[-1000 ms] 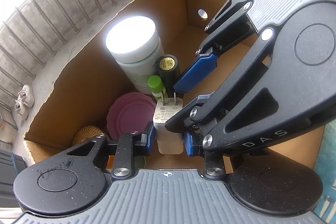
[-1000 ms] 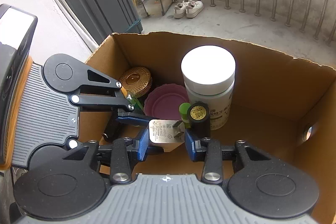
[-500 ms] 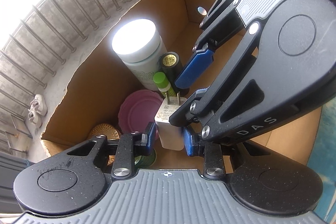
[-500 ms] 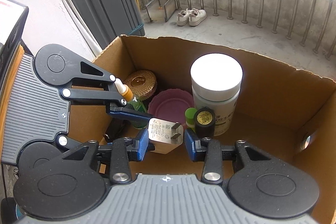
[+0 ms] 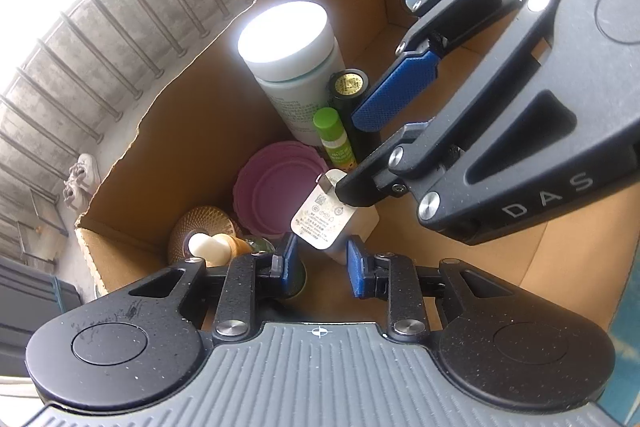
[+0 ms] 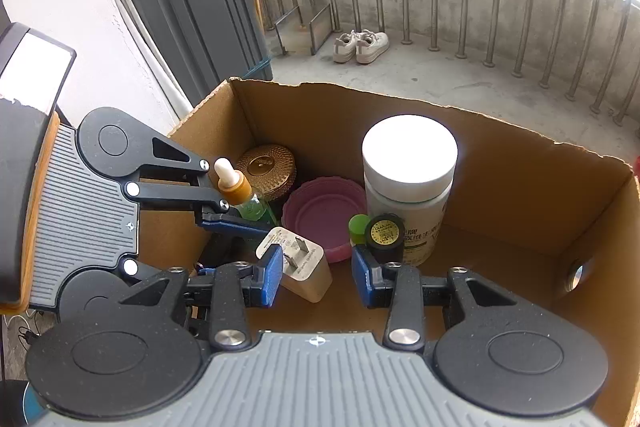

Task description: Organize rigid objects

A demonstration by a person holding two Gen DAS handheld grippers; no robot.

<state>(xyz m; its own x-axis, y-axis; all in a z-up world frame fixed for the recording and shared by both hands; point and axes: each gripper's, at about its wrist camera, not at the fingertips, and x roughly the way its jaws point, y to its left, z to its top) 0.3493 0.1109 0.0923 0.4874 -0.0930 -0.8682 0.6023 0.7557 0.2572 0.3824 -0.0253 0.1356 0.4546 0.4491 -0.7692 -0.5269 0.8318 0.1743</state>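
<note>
**Charger going into the box – placement step, grip unclear**

Your white plug charger [image 6: 301, 269] is low inside the cardboard box [image 6: 500, 163], near its front, tilted with the prongs facing up toward the pink dish [image 6: 324, 217]. It sits next to the green-capped tube [image 5: 335, 139] and black cylinder [image 6: 385, 234], with the big white-lidded bottle [image 6: 408, 179] behind them.

Left hand-held gripper [image 5: 320, 263]: jaws partly apart and the charger's lower end is between the pads. I can't tell whether both pads actually press on it. Right hand-held gripper [image 6: 316, 277]: jaws apart, left pad touching the charger's side, right pad clear of it, so no clamp there.

My read: you're mid-placement, using the right one to nudge or steady the charger while the left carries it.

Next move, I think:
- settle the charger onto the bare box floor in front of the dish, not on top of it
- open the left jaws only once it's resting
- pull both grippers straight up; the dropper bottle [image 6: 240, 195] and gold jar [image 6: 266, 169] are close on the left side and easy to knock.
</note>
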